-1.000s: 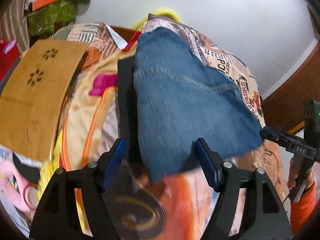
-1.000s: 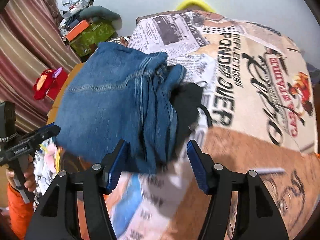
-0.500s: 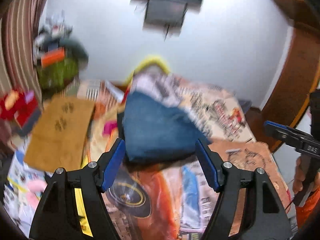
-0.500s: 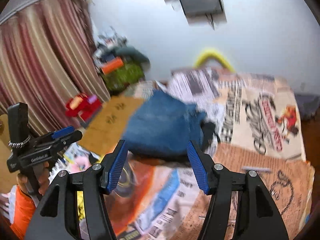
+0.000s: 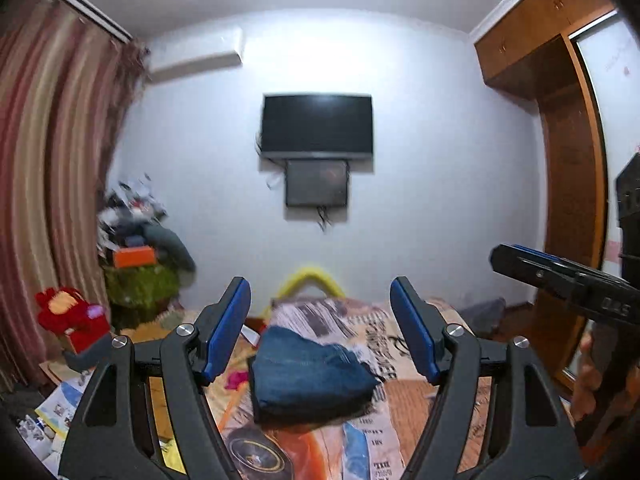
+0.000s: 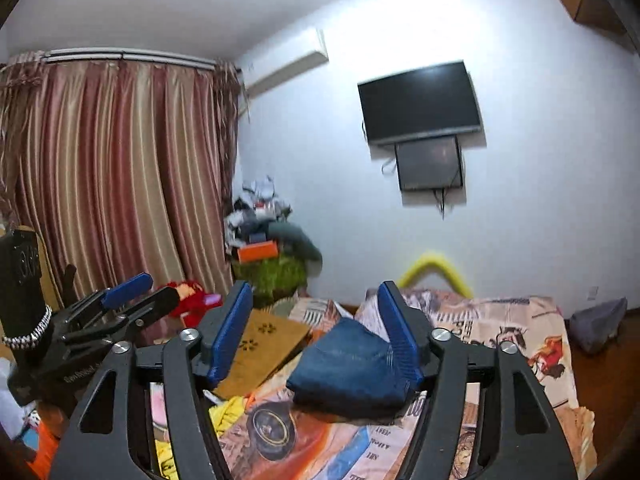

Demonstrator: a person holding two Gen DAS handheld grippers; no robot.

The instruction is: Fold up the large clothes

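A folded pair of blue jeans [image 5: 308,376] lies in a compact pile on the printed bedspread [image 5: 404,360], seen also in the right wrist view [image 6: 352,364]. My left gripper [image 5: 320,336] is open and empty, held well back from the jeans and above them. My right gripper [image 6: 316,332] is open and empty too, also raised and clear of the jeans. The right gripper shows at the right edge of the left wrist view [image 5: 560,276], and the left gripper shows at the left of the right wrist view [image 6: 120,308].
A wooden lap board [image 6: 260,344] lies left of the jeans. Yellow and pink clothes [image 6: 232,408] lie near the bed's front left. A cluttered pile [image 5: 136,264] and red toy [image 5: 68,312] stand by the curtain. A television [image 5: 316,124] hangs on the far wall; a wardrobe [image 5: 560,160] stands right.
Both grippers have pulled back and tilted up from just over the jeans; the wall and television now fill the views. The jeans stay folded on the bed.
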